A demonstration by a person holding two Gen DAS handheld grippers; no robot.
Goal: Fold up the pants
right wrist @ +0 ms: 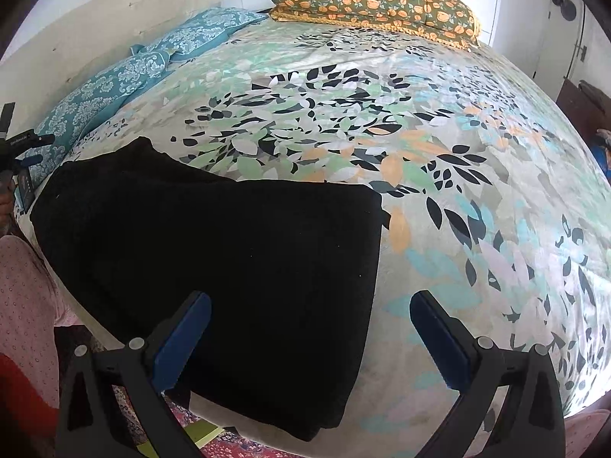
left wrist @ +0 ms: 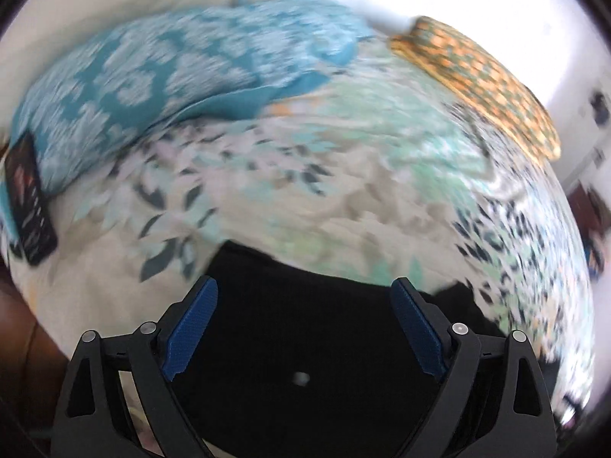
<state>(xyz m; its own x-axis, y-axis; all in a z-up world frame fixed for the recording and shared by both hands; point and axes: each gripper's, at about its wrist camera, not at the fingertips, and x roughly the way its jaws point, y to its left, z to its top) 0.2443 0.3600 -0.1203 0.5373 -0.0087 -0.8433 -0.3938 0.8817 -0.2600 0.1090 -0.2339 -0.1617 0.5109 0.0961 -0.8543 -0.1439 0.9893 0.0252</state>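
Black pants (right wrist: 214, 252) lie folded into a broad rectangle on the near left part of the bed, one end hanging over the front edge. My right gripper (right wrist: 311, 301) is open and empty, hovering above the pants' right edge. My left gripper (left wrist: 303, 286) is open and empty, held over the pants (left wrist: 305, 336), which fill the space between its fingers; this view is motion-blurred. The left gripper's body also shows at the far left of the right wrist view (right wrist: 15, 145).
The bed has a leaf-patterned cover (right wrist: 382, 122). Teal patterned pillows (right wrist: 126, 72) lie along the headboard at the left. A folded orange floral quilt (right wrist: 374, 0) sits at the far side. A dark phone-like object (left wrist: 30, 202) lies beside the pillows.
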